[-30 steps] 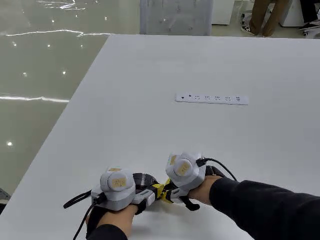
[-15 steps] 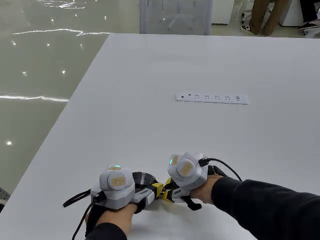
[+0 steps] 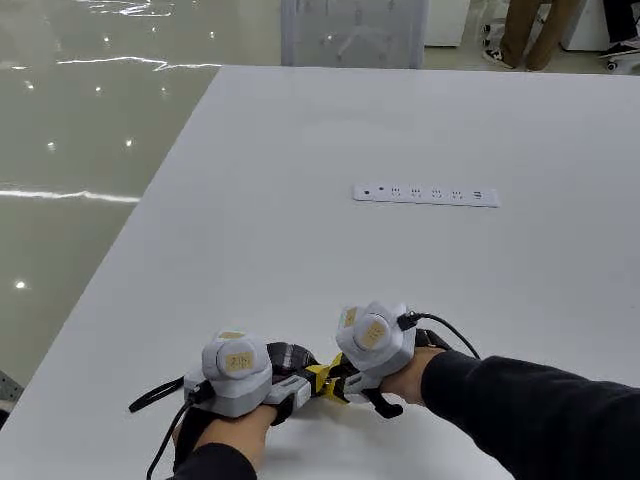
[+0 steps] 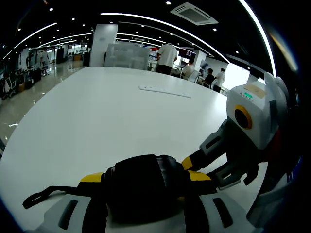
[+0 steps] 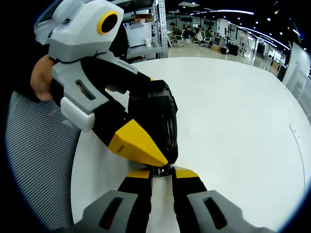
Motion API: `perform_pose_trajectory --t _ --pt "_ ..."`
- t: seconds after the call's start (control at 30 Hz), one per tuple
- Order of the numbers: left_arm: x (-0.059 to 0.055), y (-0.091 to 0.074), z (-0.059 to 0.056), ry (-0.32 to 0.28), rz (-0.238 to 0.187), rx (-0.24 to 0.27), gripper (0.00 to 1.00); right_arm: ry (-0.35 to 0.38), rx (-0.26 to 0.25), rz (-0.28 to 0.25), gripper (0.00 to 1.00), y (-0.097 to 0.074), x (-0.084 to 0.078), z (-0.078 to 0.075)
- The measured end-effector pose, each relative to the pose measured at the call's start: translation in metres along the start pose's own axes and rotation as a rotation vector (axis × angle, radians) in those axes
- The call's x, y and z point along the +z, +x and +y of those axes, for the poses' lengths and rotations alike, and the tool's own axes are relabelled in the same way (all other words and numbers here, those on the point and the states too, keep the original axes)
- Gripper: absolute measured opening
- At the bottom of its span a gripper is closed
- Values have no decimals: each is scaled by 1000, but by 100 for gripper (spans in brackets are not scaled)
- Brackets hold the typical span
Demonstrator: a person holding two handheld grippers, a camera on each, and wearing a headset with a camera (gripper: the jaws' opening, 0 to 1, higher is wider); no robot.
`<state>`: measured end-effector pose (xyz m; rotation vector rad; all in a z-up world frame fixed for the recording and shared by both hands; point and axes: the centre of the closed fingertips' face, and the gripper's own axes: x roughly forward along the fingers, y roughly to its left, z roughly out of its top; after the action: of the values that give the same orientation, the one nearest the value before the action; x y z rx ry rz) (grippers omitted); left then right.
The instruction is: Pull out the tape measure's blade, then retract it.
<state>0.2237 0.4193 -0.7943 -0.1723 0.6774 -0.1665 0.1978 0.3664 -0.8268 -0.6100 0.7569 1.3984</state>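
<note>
A black and yellow tape measure point(image 3: 298, 362) sits low over the white table point(image 3: 300, 200), near its front edge, between my two grippers. My left gripper point(image 3: 285, 385) is shut around the black case point(image 4: 146, 184), which fills the space between its jaws; a black wrist strap point(image 4: 43, 196) trails off to the left. My right gripper point(image 3: 335, 382) faces the case point(image 5: 158, 121) from the other side. Its yellow-tipped jaws are shut on the blade's end hook point(image 5: 160, 171), right at the case mouth. Hardly any blade shows. The right gripper point(image 4: 248, 131) enters the left gripper view from the right.
A white power strip point(image 3: 425, 195) lies mid-table, far beyond the grippers. The table's left edge point(image 3: 120, 240) drops to a glossy floor. A chair point(image 3: 350, 30) stands at the far end. Black cables point(image 3: 440, 328) run from the grippers.
</note>
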Motion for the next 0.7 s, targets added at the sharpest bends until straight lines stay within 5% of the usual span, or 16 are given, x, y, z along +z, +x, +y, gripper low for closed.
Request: perform_pose_trajectory --t 0.7 --pt "0 0 0 0 -3 -2 60 -11 1 5 12 1 -1 1"
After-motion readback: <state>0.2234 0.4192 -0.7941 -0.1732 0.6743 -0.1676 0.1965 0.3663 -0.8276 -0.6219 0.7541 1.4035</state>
